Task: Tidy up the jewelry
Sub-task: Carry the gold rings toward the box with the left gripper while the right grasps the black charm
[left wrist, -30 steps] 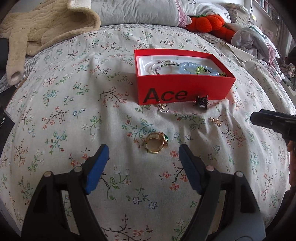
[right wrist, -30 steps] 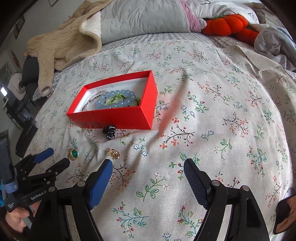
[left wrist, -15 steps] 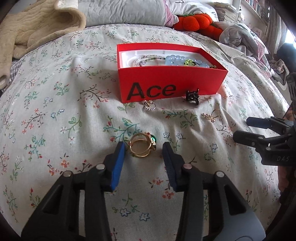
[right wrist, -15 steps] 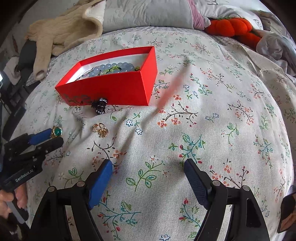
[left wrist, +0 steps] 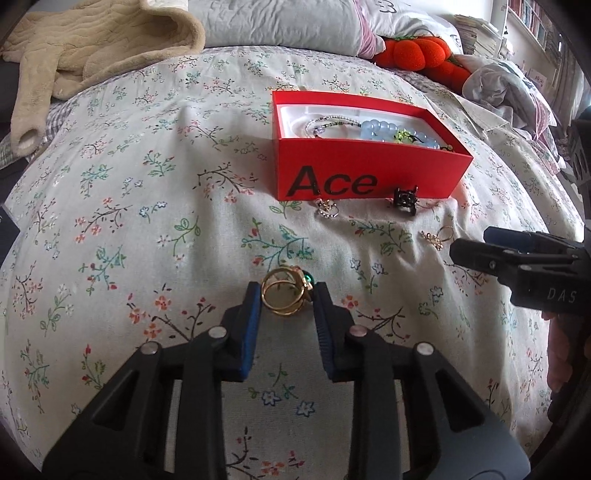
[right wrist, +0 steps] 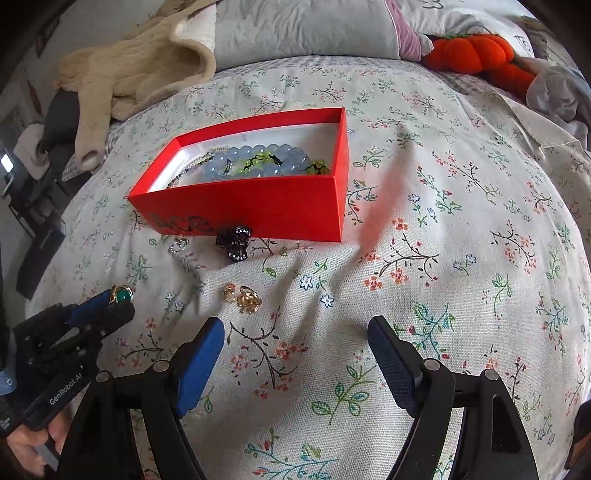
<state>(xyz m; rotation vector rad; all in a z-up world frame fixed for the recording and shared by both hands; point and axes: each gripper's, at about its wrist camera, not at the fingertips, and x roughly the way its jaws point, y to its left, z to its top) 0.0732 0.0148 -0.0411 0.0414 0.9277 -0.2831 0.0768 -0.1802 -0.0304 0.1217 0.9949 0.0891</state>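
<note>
My left gripper [left wrist: 286, 295] is shut on a gold ring with a green stone [left wrist: 286, 297], the blue pads pressing its two sides just above the floral bedspread; the ring also shows in the right wrist view [right wrist: 121, 294]. The red "Ace" box [left wrist: 362, 177] lies beyond it and holds a blue bead bracelet [left wrist: 384, 130] and a thin beaded chain [left wrist: 328, 122]. In front of the box lie a small silver ring [left wrist: 327, 210], a black hair clip [left wrist: 405, 199] and a gold earring [left wrist: 436, 236]. My right gripper [right wrist: 295, 350] is open and empty, just right of the gold earring [right wrist: 243, 297].
A beige fleece garment [left wrist: 92, 51] lies at the far left, a grey pillow [left wrist: 280, 22] behind the box, an orange plush pumpkin [left wrist: 417, 51] and crumpled clothes [left wrist: 506, 85] at the far right. The bedspread [left wrist: 147, 221] is soft and wrinkled.
My left gripper moved forward to the gold ring and closed from wide open until its pads hold the ring. My right gripper moved closer to the box and stayed open.
</note>
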